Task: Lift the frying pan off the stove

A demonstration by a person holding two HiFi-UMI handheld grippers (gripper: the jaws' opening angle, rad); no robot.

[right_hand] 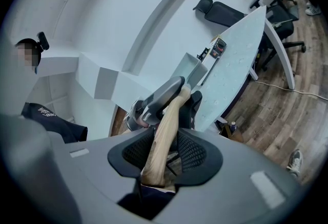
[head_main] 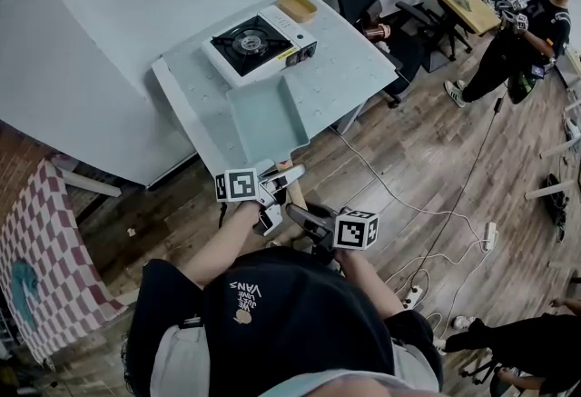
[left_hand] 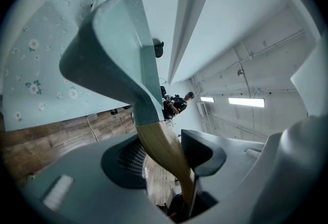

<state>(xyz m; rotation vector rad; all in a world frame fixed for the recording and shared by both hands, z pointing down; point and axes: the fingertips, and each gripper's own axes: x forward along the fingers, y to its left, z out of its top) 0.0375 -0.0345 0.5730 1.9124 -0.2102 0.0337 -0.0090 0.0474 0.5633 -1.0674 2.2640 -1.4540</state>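
Two grippers hold the frying pan (head_main: 265, 118) by its wooden handle (right_hand: 163, 136). The left gripper (left_hand: 164, 159) clamps the handle close to the pan body. The right gripper (right_hand: 165, 152) clamps it at the free end. Both sets of fingers are closed on the wood, which bears against the ribbed pads.

The pan is clear of the stove (head_main: 257, 43), on the side nearest the person, over the near edge of the bench (head_main: 354, 68). The burner (head_main: 247, 42) is bare. Whether the pan base touches the bench cannot be confirmed.

Procedure for the lift, as judged:
- Raise both grippers together at one rate so the pan does not tip.
- Hold the two clamps in line along the handle, because any offset would twist the wood between them.
- Apply firm pressure, as the pan body overhangs well beyond the forward clamp.

The long axis of the pan runs from the stove toward the person. The front lip points at the stove, the handle points away from it, and the open side faces up.
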